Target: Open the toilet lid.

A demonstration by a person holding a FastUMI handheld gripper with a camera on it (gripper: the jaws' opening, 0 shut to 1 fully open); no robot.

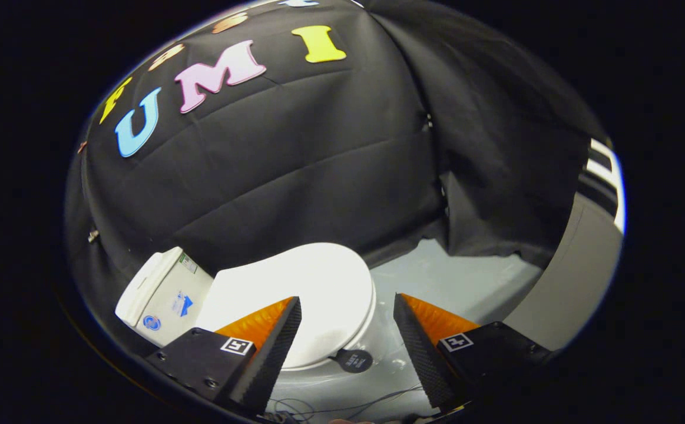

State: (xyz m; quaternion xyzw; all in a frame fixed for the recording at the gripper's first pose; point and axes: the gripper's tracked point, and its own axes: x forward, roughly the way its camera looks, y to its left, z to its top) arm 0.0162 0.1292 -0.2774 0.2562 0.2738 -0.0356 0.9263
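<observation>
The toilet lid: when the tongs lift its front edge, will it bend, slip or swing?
The toilet lid looks like smooth, glossy, hard plastic, so it probably stays stiff but may slip on the pads. It lies closed, hinged near the tank, so it should swing upward. The tongs are open, short of it.

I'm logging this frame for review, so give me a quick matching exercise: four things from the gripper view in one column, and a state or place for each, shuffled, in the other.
Things:
1. toilet lid
2. gripper
3. cistern
4. round black tag

States or places:
A. open, fingers apart with nothing between them
B. closed, lying flat on the bowl
C. beside the lid, against the black cloth wall
D. at the lid's rim, in the gap between the fingers

Pairs: 1-B, 2-A, 3-C, 4-D
</observation>
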